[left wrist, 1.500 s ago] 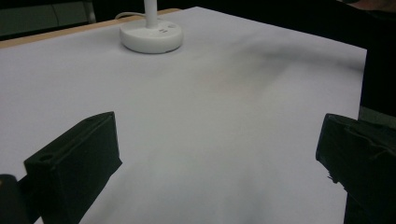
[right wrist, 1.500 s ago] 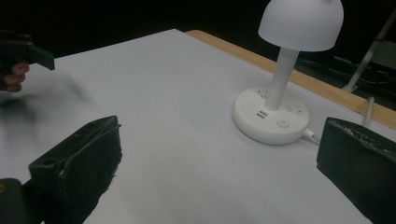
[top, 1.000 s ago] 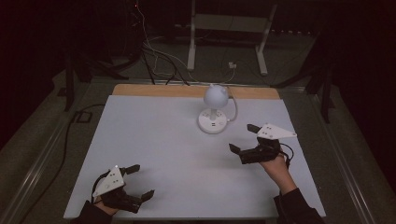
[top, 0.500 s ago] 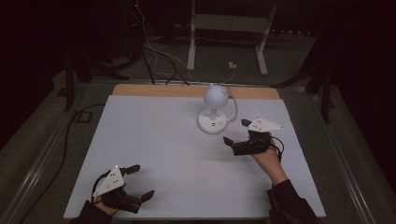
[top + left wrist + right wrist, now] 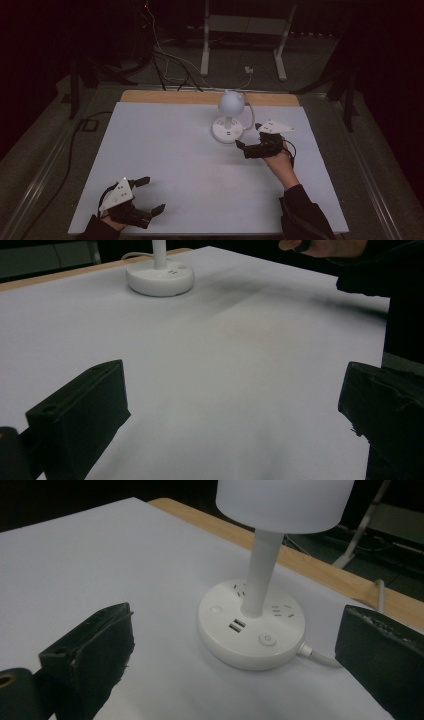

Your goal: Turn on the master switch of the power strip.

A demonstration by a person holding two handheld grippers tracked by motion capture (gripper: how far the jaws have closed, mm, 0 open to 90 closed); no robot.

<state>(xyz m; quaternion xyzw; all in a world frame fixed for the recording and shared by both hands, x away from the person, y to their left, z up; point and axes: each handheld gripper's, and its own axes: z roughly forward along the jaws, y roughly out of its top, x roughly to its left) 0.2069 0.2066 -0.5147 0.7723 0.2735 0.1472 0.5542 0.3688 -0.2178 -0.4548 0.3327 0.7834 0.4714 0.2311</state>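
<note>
the right gripper (image 5: 248, 141) is hovering wide open and empty just right of the desk lamp (image 5: 230, 120) standing far-centre on the table (image 5: 165, 150), stem upright; the left gripper (image 5: 145, 195) is idling open, empty, near-left, well apart.

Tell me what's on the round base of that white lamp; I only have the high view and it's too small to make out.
Observer: The right gripper view shows the lamp base close up. It has two USB ports near the stem.
Operator: Any buttons?
Observer: Yes, a round power button at the front edge, and a plain round one to its left.
Operator: Is the right gripper touching it?
Observer: No. The right gripper is open, its jaws spread wide to either side with the base ahead of them, not between them.
Operator: And the left one?
Observer: The left gripper is open too, over bare table, with the lamp far off.
</note>
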